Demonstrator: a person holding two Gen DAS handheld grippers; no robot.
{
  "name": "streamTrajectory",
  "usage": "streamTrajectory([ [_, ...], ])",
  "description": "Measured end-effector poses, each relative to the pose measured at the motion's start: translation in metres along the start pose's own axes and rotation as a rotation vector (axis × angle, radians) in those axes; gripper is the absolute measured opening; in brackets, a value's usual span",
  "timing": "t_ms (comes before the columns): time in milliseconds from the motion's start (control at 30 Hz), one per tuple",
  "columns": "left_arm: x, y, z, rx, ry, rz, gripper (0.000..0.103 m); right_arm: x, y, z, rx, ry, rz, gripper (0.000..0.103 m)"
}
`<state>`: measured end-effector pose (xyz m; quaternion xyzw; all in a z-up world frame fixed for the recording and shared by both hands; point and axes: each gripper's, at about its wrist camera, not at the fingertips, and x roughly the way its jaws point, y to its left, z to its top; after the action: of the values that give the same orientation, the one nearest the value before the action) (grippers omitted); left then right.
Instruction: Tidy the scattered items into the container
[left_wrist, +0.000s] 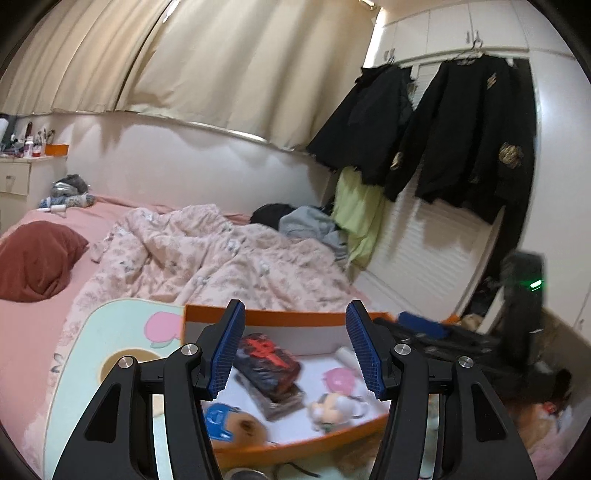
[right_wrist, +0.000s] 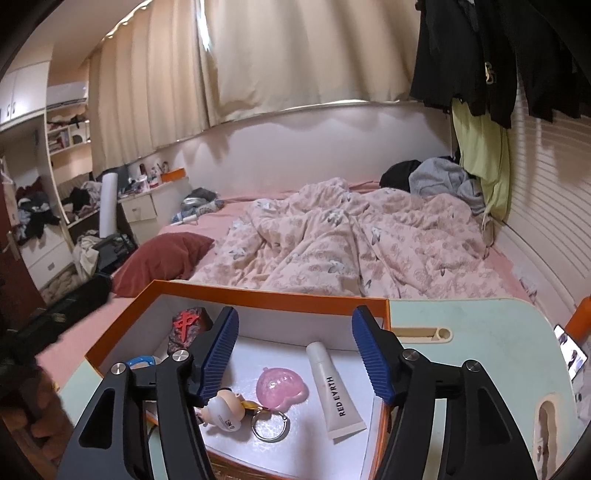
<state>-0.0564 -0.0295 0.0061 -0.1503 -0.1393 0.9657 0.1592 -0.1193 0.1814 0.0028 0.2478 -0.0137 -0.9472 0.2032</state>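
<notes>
A: Right claw (right_wrist: 295, 350), jaws spread, empty, above the orange box (right_wrist: 258, 295); tube (right_wrist: 334, 387), pink charm (right_wrist: 282, 387) and keyring figure (right_wrist: 223, 408) lie inside, sharply shown.

B: Left claw (left_wrist: 295, 347), likewise spread; blurred, it alone shows the blue item (left_wrist: 218, 419) fully.

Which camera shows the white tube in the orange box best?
The right wrist view. There the white tube lies in full, sharp sight on the orange box floor, its "RED EARTH" lettering readable, beside the pink heart charm. The left wrist view shows only its blurred end, mostly hidden behind a blue finger.
</notes>
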Motion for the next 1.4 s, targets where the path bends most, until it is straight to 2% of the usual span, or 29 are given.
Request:
streamTrajectory([
  [67,-0.014,-0.009,-0.001,0.012,-0.012,-0.010,0.060,-0.001,-0.001,0.001,0.003,-0.006,-0.002,0.064],
  [133,-0.028,-0.019,-0.005,0.030,0.000,-0.001,0.071,0.000,-0.001,0.002,0.008,-0.007,-0.004,0.064],
  [200,-0.040,-0.026,-0.009,0.036,0.015,0.011,0.071,0.000,-0.001,0.002,0.012,-0.002,-0.001,0.064],
  [300,-0.045,-0.033,-0.022,0.032,0.107,0.047,0.076,0.000,0.001,0.000,0.005,-0.004,0.001,0.064],
  [367,-0.043,-0.036,-0.036,0.039,0.203,0.087,0.076,-0.001,0.003,-0.001,-0.008,-0.008,-0.005,0.064],
  [467,-0.039,-0.033,-0.059,0.034,0.291,0.160,0.077,-0.002,0.005,-0.002,-0.018,-0.014,-0.008,0.064],
  [633,-0.032,-0.026,-0.091,0.050,0.343,0.291,0.077,-0.001,0.006,-0.004,-0.022,-0.009,-0.009,0.064],
  [767,-0.023,-0.023,-0.096,0.033,0.390,0.312,0.077,-0.001,0.006,-0.004,-0.023,-0.008,-0.011,0.064],
  [900,-0.019,-0.023,-0.102,0.073,0.395,0.397,0.081,0.000,0.007,-0.004,-0.023,-0.008,-0.012,0.064],
  [1067,-0.019,-0.025,-0.104,0.104,0.407,0.422,0.081,-0.003,0.009,-0.004,-0.020,-0.023,-0.015,0.064],
  [1200,-0.017,-0.025,-0.104,0.109,0.407,0.431,0.081,-0.016,0.013,-0.007,-0.034,-0.098,-0.042,0.064],
  [1300,-0.018,-0.024,-0.102,0.102,0.403,0.426,0.081,-0.033,0.015,-0.011,-0.024,-0.140,-0.016,0.065],
  [1333,-0.018,-0.023,-0.102,0.098,0.401,0.424,0.081,-0.036,0.014,-0.013,-0.010,-0.133,-0.004,0.066],
  [1400,-0.019,-0.023,-0.102,0.096,0.398,0.422,0.081,-0.041,0.014,-0.017,0.029,-0.067,0.028,0.074],
])
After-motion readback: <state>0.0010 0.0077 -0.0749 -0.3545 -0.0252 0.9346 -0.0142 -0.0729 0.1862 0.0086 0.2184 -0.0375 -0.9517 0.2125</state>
